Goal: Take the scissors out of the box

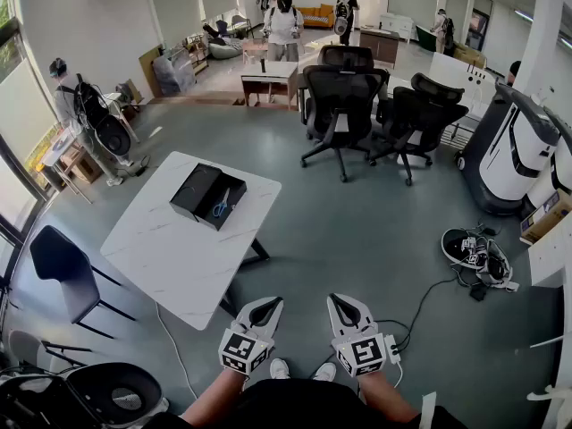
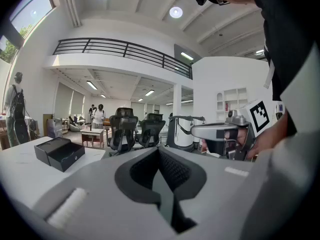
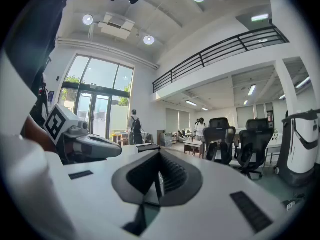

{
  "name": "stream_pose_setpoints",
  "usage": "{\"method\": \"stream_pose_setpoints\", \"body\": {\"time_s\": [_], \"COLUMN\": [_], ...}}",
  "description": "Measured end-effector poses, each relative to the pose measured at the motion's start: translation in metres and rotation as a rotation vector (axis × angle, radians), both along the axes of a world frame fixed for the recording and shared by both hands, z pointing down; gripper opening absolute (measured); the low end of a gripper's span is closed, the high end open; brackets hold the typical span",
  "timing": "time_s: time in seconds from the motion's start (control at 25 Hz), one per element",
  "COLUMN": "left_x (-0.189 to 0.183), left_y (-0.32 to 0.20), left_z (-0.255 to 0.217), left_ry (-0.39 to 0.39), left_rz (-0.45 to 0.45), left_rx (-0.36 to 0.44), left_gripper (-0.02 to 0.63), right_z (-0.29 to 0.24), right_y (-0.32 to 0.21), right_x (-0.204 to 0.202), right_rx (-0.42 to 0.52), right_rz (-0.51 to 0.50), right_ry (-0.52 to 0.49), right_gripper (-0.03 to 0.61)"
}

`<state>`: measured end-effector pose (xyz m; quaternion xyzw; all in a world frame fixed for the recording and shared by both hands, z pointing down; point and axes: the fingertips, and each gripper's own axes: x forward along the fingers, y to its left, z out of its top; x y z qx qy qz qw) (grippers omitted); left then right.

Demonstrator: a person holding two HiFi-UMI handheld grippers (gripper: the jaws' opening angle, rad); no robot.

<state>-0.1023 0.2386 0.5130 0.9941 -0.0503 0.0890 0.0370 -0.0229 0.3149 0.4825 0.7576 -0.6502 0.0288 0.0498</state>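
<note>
White table [image 1: 170, 257] is sitting left of centre, rectangular top with a faintly veined, stone-like surface on thin dark legs. Black box [image 1: 198, 189] is lying on its far half: matte, flat, rectangular, showing as two halves side by side. Scissors [image 1: 221, 206] are resting inside the right-hand half, small, with blue loop handles against the dark lining; the blades are too small to make out. Floor [image 1: 357, 231] is showing smooth grey with a dull sheen. Black office chairs [image 1: 340, 105] with mesh backs and star bases are standing beyond the table, and a dark chair with a moulded seat [image 1: 58, 262] is standing at the table's near left. A thin cable [image 1: 420, 307] is trailing across the floor to the right. Left gripper [image 1: 265, 305] and right gripper [image 1: 343, 301] are hanging side by side low in front of the person, over bare floor and well apart from the table and box. Each is showing a pale grey, smooth plastic shell tapering to a point, with a cube of black-and-white square markers at the rear. In each gripper view the dark ribbed pads are meeting along a centre line: both pairs of jaws are pressing fully together with nothing between them, touching nothing.
</note>
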Motion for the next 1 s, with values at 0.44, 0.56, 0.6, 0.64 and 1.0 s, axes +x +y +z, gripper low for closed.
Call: {"method": "stream_pose_setpoints", "body": {"time_s": [0.44, 0.56, 0.6, 0.64, 1.0], "left_x": [-0.029, -0.041, -0.044, -0.047, -0.073], "left_y": [-0.008, -0.013, -0.015, -0.016, -0.028], "left_z": [0.002, 0.004, 0.004, 0.003, 0.013], "left_ry": [0.000, 0.006, 0.008, 0.011, 0.023], "left_rz": [0.006, -0.007, -0.009, -0.009, 0.012], "left_rx": [-0.016, -0.018, -0.016, -0.014, -0.028], "left_gripper": [0.009, 0.009, 0.009, 0.009, 0.009], "right_z": [-0.003, -0.007, -0.009, -0.011, -0.021], "right_y": [-0.018, -0.021, -0.022, -0.023, -0.037], "right_x": [-0.029, -0.039, -0.041, -0.043, -0.089], "right_rx": [-0.017, 0.013, 0.026, 0.037, 0.015], "right_rz": [0.000, 0.005, 0.009, 0.012, -0.014], "right_ry": [0.034, 0.023, 0.012, -0.001, 0.102], "right_gripper": [0.007, 0.008, 0.008, 0.008, 0.008]}}
